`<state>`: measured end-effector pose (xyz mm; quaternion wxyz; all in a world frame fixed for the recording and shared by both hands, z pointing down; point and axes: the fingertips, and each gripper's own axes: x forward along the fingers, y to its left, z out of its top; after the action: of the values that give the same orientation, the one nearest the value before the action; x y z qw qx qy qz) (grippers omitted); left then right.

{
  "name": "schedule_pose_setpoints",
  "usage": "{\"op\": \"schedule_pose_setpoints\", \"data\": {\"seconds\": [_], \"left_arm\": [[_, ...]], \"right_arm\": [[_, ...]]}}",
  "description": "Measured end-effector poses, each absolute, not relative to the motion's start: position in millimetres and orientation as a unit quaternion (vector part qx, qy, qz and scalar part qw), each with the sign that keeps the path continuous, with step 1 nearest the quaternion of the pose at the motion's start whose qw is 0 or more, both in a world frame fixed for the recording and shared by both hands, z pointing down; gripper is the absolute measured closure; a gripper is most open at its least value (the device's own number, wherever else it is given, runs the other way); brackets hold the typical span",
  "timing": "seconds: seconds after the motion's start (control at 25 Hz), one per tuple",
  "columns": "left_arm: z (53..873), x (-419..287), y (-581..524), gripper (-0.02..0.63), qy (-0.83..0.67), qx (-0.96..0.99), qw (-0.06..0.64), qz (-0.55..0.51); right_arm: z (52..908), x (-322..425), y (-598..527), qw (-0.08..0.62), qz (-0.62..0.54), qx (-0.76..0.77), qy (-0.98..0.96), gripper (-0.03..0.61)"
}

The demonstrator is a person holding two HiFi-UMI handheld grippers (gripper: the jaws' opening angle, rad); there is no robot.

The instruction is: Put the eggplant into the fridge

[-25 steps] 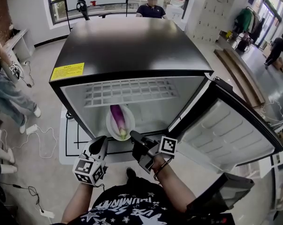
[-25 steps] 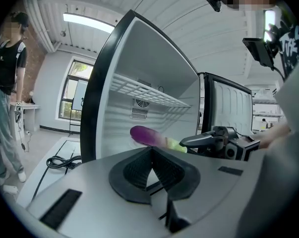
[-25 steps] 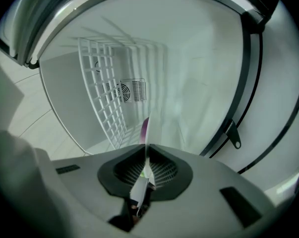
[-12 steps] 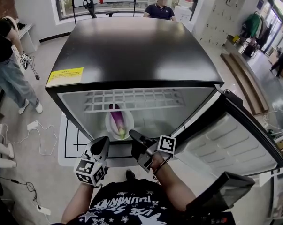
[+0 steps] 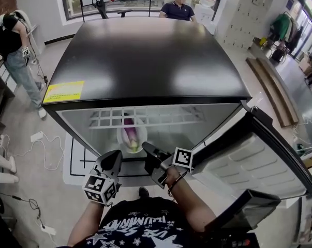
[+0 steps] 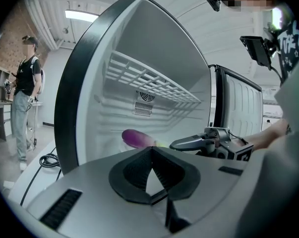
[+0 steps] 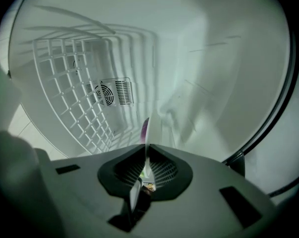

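A purple eggplant lies on a white plate inside the open black fridge, under its wire shelf. My right gripper reaches into the fridge mouth and is shut on the plate's near rim. In the right gripper view the plate shows edge-on between the jaws of the right gripper, with the eggplant beyond. My left gripper hangs shut and empty just outside the opening, left of the plate. From the left gripper I see the eggplant and the right gripper.
The fridge door stands open to the right. A person stands at the far left and another behind the fridge. Cables lie on the floor at the left. A fan grille sits on the fridge's back wall.
The head view has shifted forward over the fridge top, so the plate and eggplant now show partly under the wire shelf. Both grippers stay in nearly the same place.
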<state>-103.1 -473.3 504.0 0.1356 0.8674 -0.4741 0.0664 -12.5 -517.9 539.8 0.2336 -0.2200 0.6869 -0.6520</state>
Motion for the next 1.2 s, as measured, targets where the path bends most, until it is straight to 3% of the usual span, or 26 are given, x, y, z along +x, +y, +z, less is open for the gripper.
{"op": "schedule_pose_setpoints", "data": {"seconds": [1.2], "left_arm": [[516, -107, -489, 0.605, -0.504, 0.848, 0.145, 0.070]], "right_arm": [[592, -27, -540, 0.132, -0.660, -0.269, 0.689, 0.557]]}}
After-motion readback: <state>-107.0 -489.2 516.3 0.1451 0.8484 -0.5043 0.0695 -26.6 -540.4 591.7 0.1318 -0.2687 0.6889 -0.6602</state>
